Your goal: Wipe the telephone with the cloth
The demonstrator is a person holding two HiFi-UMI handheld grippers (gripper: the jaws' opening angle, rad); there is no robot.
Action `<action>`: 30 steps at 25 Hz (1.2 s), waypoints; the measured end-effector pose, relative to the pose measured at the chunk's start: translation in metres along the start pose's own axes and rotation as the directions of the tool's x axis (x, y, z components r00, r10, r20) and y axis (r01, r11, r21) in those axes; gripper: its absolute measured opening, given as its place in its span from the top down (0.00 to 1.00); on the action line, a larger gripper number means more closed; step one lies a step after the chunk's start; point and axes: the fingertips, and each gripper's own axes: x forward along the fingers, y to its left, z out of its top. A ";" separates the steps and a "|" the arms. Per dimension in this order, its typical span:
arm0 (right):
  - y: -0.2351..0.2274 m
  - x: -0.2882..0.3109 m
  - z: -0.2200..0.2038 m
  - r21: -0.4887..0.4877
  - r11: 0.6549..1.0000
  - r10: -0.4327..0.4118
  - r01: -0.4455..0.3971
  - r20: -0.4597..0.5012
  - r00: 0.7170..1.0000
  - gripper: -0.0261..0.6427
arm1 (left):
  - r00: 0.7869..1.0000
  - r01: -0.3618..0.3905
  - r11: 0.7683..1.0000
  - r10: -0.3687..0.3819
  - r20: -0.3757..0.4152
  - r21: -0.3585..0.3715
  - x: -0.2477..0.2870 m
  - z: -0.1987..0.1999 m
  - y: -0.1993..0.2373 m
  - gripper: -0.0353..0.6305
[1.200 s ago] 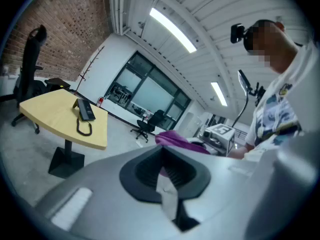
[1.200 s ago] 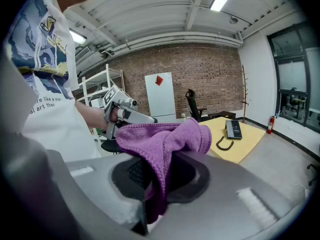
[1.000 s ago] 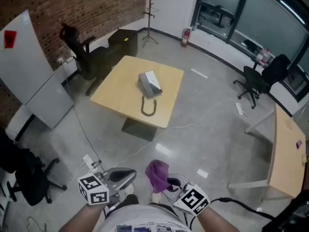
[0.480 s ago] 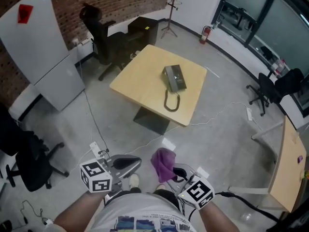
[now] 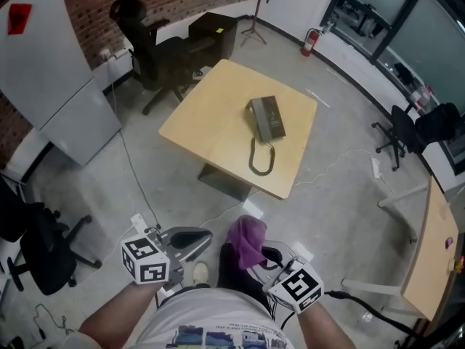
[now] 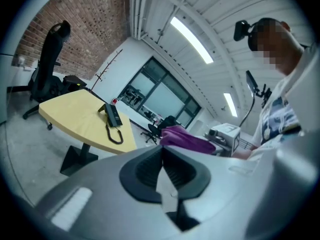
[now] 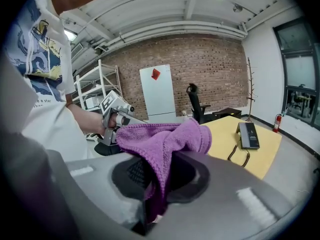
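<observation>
Two hand-held grippers carried low, with the telephone well ahead of them

The left hand-held gripper is clenched, its jaws pressed together with nothing between them. Just to its right, the right hand-held gripper is clamped on the purple cloth, which is bunched above the jaws and draped down between them. Both are held over the grey floor, apart from each other. Well ahead of both hand-held grippers, the dark telephone is seen lying flat on the yellow bench. Its coiled cord is looped toward the bench edge nearer the hand-held grippers.
</observation>
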 end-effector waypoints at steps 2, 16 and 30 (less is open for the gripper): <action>-0.021 0.005 0.002 0.015 1.000 -0.007 0.007 0.005 1.000 0.90 | 1.000 -0.006 1.000 0.006 -0.002 -0.009 0.013 0.010 0.013 0.94; -0.203 0.008 0.027 0.053 0.998 -0.046 0.045 0.026 0.999 0.89 | 0.993 -0.115 0.990 0.112 -0.038 -0.082 0.155 0.097 0.134 0.86; -0.245 0.015 0.023 0.231 0.939 -0.248 0.257 -0.067 0.966 0.89 | 0.991 -0.123 0.919 0.095 -0.090 -0.376 0.259 0.101 0.289 0.78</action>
